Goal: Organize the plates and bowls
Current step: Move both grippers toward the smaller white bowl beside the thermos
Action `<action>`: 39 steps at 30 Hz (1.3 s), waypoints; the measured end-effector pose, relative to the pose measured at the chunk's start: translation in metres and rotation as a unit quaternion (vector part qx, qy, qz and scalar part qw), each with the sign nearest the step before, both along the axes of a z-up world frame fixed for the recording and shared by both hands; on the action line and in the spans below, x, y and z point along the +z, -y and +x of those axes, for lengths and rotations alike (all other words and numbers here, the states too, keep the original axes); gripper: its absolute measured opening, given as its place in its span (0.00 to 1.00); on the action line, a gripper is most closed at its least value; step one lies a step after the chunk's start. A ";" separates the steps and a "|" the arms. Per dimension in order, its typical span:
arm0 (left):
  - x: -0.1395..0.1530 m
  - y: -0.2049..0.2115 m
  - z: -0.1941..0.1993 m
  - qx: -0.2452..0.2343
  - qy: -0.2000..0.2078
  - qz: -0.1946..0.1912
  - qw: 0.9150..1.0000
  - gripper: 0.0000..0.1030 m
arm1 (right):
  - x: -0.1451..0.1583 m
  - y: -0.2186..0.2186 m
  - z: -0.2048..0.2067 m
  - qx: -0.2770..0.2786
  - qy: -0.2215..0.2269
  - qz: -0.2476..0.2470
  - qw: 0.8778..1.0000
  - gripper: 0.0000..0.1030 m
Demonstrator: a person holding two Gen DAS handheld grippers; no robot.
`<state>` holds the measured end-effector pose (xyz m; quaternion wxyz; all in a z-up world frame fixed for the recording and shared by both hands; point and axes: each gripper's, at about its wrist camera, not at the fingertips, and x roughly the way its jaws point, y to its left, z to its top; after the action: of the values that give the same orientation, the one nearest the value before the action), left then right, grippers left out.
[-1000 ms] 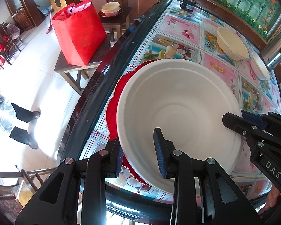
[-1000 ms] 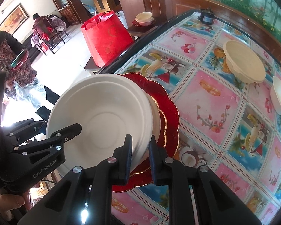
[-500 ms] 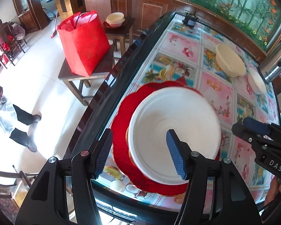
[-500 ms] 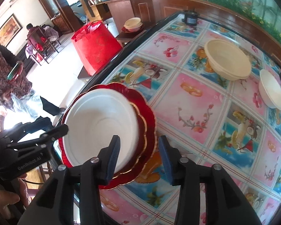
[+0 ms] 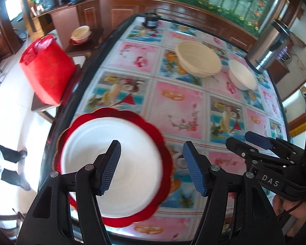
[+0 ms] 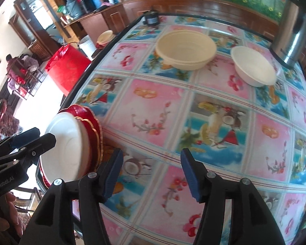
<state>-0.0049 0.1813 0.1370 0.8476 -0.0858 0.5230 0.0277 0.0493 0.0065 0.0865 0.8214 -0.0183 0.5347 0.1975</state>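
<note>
A white plate (image 5: 132, 163) lies on a stack of red scalloped plates (image 5: 165, 163) at the near left edge of the table; it also shows in the right wrist view as the white plate (image 6: 65, 149) on the red plates (image 6: 91, 126). My left gripper (image 5: 151, 149) hangs above the plate's right side, its jaws opening and holding nothing. To the right of the stack my right gripper (image 6: 152, 153) is over bare tablecloth, its jaws also opening and holding nothing. A large cream bowl (image 5: 197, 61) and a smaller white bowl (image 5: 242, 77) stand at the far side.
The table (image 5: 71, 94) has a dark rim and a fruit-print cloth. A steel flask (image 5: 269, 47) stands far right, and a small dark jar (image 5: 152, 21) at the far end. Off the left edge a red bag (image 5: 47, 71) sits on a low table, and a person's feet (image 5: 12, 157) are on the floor.
Both grippers have let go of the white plate, which now rests on the red plates. Both have pulled back and to the right, with their jaws spread wider.
</note>
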 end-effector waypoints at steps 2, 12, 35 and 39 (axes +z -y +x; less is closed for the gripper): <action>0.000 0.015 0.006 -0.016 0.000 -0.002 1.000 0.62 | 0.001 0.013 0.001 -0.015 0.001 0.000 1.000 0.58; -0.015 0.072 0.024 -0.072 -0.016 -0.014 0.997 0.63 | 0.001 0.062 0.005 -0.066 0.001 -0.003 0.998 0.59; -0.017 0.143 0.085 -0.112 -0.031 -0.030 0.993 0.62 | 0.009 0.150 0.039 -0.121 0.017 -0.019 0.992 0.59; -0.021 0.161 0.109 -0.115 -0.034 -0.042 0.992 0.62 | 0.015 0.177 0.053 -0.143 0.023 -0.019 0.989 0.59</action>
<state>0.1037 0.0204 0.1156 0.8226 -0.0594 0.5585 -0.0892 0.1027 -0.1704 0.1012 0.8527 0.0387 0.5165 0.0675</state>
